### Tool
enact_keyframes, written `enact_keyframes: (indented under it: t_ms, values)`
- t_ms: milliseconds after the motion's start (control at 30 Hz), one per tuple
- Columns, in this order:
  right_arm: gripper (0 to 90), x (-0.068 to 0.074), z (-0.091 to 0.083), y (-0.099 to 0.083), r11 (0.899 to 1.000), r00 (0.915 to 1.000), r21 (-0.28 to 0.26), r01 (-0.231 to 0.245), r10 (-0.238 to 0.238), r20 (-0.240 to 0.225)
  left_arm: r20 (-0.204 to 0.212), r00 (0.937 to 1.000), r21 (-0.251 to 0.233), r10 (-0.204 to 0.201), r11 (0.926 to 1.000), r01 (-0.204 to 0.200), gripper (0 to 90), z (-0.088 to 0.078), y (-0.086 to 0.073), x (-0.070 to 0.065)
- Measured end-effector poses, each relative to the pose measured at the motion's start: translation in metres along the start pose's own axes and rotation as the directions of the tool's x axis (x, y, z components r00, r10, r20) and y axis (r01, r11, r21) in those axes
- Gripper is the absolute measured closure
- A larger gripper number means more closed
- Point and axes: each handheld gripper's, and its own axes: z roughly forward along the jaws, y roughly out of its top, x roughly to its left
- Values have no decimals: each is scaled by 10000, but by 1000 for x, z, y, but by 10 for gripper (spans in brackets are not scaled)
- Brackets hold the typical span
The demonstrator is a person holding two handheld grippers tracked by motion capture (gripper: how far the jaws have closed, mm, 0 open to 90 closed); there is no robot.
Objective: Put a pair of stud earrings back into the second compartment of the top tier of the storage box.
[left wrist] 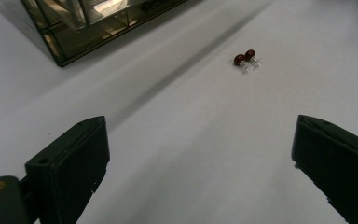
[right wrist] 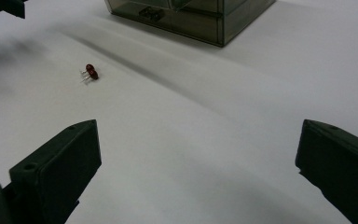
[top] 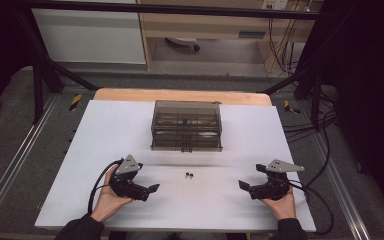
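High view: a smoky translucent plastic compartment box [top: 186,125] sits mid-way across the white counter [top: 105,130]. Two small dark-red round components with thin wire legs [top: 189,174] lie side by side in front of it, between the grippers. The left gripper [top: 150,189] and right gripper [top: 243,186] rest apart, each with jaws spread wide and empty.

Left gripper [top: 152,189] held low at 7 o'clock, jaws spread wide, pointing toward 3 o'clock. Right gripper [top: 244,186] at 5 o'clock, jaws likewise wide, pointing toward 9 o'clock.
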Motion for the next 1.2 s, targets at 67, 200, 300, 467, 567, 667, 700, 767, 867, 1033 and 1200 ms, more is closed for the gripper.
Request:
enact_keyframes:
  t_ms: [67,200,300,467,567,667,700,767,867,1033,1200]
  values:
    - [6,0,0,0,10000,10000,-7,14,-14,-9,17,10000,15,11,10000,-11,38,2,1,-1]
    - [6,0,0,0,10000,10000,13,5,-5,-10,144,9993,69,358,9993,-359,40,9,7,-4]
    - [6,0,0,0,10000,10000,10,-2,2,-8,246,9989,107,400,9991,-402,45,16,13,-9]
    - [6,0,1,0,10000,10000,22,9,-9,-5,340,9986,177,413,9990,-420,59,25,19,-14]
    - [6,0,1,0,10000,10000,21,18,-18,-8,345,9989,221,321,9992,-329,76,34,25,-18]
    - [6,0,1,0,10000,10000,29,31,-31,7,337,9992,319,206,9993,-216,93,41,28,-21]
    - [6,0,1,0,10000,10000,33,33,-33,11,313,9994,370,147,9992,-158,97,43,29,-22]
    - [6,0,1,0,10000,10000,38,26,-26,10,283,9996,448,84,9989,-97,108,47,30,-23]
    - [6,0,1,0,10000,10000,36,35,-35,10,220,9998,490,-21,9988,10,129,51,32,-25]
    - [6,0,1,0,10000,10000,56,8,-8,8,20,9998,579,-220,9981,218,177,62,38,-29]
    - [6,0,1,0,10000,10000,53,7,-7,5,-83,9997,684,-212,9974,217,238,69,41,-31]
